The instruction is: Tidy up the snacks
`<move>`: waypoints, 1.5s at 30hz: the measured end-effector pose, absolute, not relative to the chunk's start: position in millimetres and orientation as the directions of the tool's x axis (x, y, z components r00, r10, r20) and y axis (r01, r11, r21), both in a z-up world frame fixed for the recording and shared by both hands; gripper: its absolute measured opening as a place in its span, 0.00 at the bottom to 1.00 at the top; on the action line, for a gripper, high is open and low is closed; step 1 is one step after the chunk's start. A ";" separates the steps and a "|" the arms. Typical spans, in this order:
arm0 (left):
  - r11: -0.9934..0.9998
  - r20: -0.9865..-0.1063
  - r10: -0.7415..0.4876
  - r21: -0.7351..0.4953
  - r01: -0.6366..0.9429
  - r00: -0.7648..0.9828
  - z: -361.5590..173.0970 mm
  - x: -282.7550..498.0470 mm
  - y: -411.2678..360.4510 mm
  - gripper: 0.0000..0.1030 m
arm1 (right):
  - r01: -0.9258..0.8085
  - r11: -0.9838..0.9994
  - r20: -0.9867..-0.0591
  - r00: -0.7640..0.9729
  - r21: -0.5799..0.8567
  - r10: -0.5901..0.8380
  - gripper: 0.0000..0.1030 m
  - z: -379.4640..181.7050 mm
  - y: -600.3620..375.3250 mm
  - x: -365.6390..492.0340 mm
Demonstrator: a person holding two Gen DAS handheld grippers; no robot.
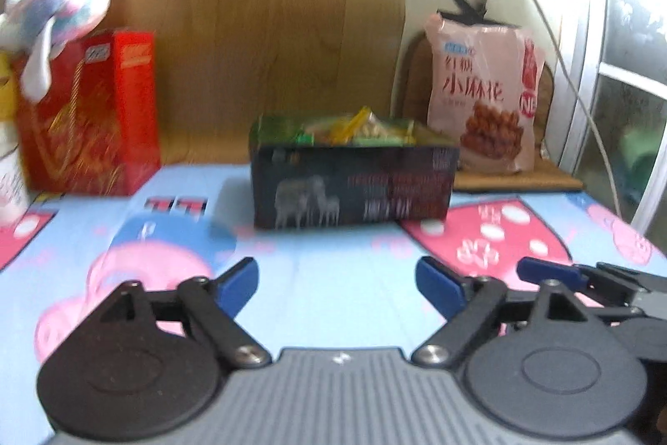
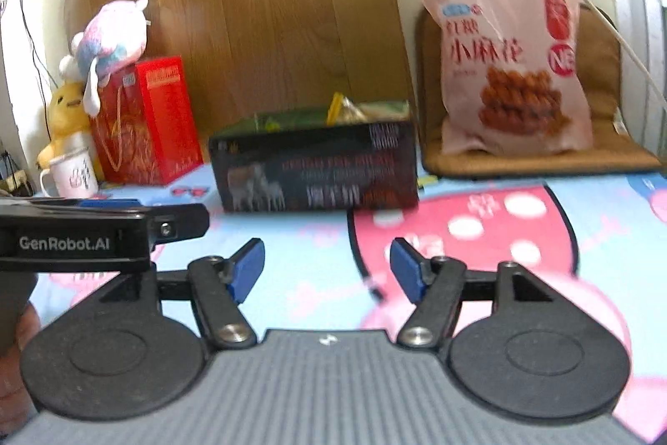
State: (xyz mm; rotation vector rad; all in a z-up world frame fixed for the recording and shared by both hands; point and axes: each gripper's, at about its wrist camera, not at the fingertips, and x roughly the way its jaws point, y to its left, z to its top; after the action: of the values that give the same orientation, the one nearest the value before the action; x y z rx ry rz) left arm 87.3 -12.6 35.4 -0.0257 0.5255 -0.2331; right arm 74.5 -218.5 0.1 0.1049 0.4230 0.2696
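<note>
A dark open box point(image 1: 354, 186) stands on the cartoon-print tablecloth, filled with small wrapped snacks point(image 1: 358, 130); it also shows in the right wrist view point(image 2: 317, 174). A large pink snack bag point(image 1: 485, 94) leans upright behind it to the right, on a brown cushion, also in the right wrist view point(image 2: 512, 65). My left gripper point(image 1: 337, 288) is open and empty, low over the cloth in front of the box. My right gripper point(image 2: 327, 272) is open and empty beside it, also short of the box.
A red gift bag point(image 2: 146, 124) with a pink plush toy point(image 2: 112, 40) on top stands at the back left, next to a yellow plush and a white mug point(image 2: 77, 174). A wooden panel backs the table. A power strip and white cable point(image 1: 554, 40) hang at the right.
</note>
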 end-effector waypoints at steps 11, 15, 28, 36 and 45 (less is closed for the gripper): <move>0.997 -0.519 -0.065 -0.008 0.071 0.852 26.9 46.2 -11.8 0.97 | -0.179 0.955 -0.410 0.873 0.235 0.264 0.77 -10.0 -243.5 45.3; 0.999 -0.531 -0.025 0.021 0.043 0.847 18.7 42.6 -10.0 0.98 | -0.132 0.933 -0.420 0.865 0.335 0.274 0.77 -15.1 -259.8 48.9; 0.991 -0.503 0.058 0.135 0.012 0.862 7.3 36.3 -21.3 1.00 | -0.160 0.925 -0.415 0.858 0.345 0.303 0.77 -16.1 -259.7 46.8; 0.986 -0.484 0.093 0.164 -0.014 0.870 7.3 32.4 -23.6 1.00 | -0.197 0.915 -0.417 0.843 0.351 0.341 0.77 -16.3 -258.2 48.9; 0.980 -0.478 0.150 0.185 -0.067 0.866 6.7 32.9 -24.2 1.00 | -0.209 0.906 -0.408 0.839 0.367 0.359 0.78 -16.1 -259.1 48.1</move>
State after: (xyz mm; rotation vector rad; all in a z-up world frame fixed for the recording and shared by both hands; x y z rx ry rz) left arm 32.9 -24.2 6.7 0.1650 0.5124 0.1143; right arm 48.1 -259.1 -16.1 0.3170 0.4895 0.3056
